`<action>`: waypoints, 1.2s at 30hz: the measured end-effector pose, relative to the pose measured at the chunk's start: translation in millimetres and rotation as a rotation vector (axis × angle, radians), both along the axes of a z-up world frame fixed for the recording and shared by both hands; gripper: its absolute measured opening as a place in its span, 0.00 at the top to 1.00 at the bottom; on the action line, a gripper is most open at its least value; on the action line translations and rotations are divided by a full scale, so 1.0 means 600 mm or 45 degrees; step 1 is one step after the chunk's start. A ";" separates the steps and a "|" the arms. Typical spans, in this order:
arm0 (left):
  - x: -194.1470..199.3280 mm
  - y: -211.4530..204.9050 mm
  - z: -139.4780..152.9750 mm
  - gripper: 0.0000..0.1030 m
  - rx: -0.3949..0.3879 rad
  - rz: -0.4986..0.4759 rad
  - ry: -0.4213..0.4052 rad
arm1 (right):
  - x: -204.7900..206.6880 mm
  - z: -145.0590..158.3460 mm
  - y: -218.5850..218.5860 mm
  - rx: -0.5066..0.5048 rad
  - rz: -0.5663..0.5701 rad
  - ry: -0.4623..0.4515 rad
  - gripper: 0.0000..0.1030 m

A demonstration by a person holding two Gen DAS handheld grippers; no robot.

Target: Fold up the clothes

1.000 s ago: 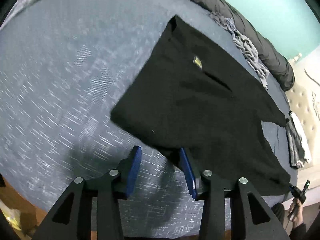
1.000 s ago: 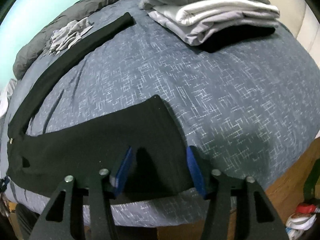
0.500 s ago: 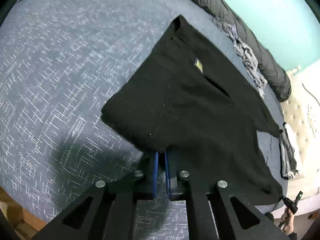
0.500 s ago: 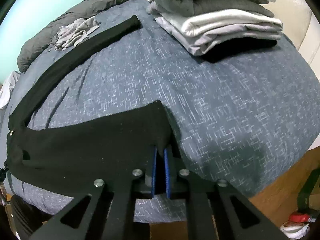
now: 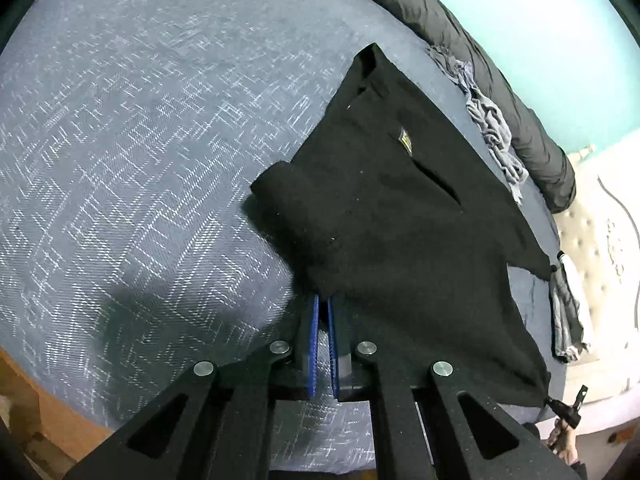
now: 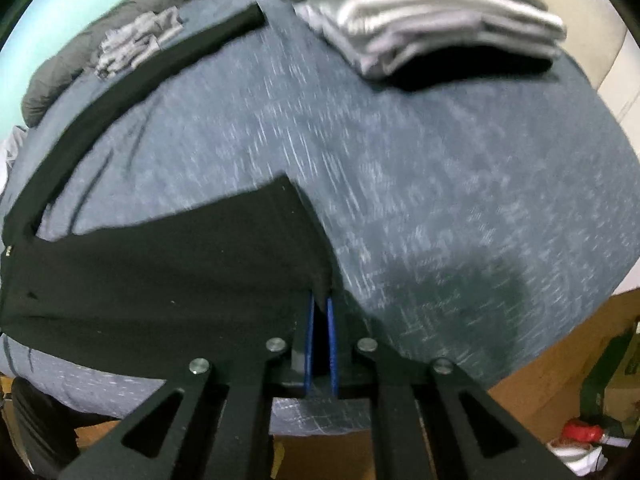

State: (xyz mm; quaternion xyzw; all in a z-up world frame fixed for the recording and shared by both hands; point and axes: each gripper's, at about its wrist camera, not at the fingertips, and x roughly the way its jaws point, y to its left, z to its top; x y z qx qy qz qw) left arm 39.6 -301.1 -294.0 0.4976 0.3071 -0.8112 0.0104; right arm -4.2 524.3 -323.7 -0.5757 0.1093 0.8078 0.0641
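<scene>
Between each hand-held gripper's [image 5: 322,300] [image 6: 320,296] blue pads: black trousers [image 5: 400,220] [image 6: 160,272].

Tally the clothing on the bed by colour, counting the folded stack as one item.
Black: 1, the black trousers both grippers are shut on (left gripper, right gripper).
Grey, crumpled: 1, the grey garment.
Mixed white and grey: 1, the folded stack.
Total: 3.
</scene>
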 end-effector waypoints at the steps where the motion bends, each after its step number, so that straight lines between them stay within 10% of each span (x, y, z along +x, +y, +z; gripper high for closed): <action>1: -0.002 0.002 -0.002 0.95 -0.006 -0.003 -0.003 | 0.002 0.000 0.003 -0.011 -0.011 0.011 0.93; 6: -0.008 0.013 0.002 0.91 -0.037 -0.017 -0.008 | 0.006 0.030 0.007 0.035 -0.037 0.075 0.68; 20: -0.047 0.121 0.102 0.72 -0.212 -0.207 0.086 | -0.118 0.083 -0.318 -0.020 0.645 0.169 0.58; 33: -0.094 0.179 0.066 0.71 -0.238 -0.333 0.035 | -0.220 -0.026 -0.430 0.054 0.859 -0.040 0.58; 36: -0.099 0.182 0.061 0.71 -0.232 -0.337 0.032 | -0.219 -0.031 -0.425 0.016 0.891 -0.034 0.80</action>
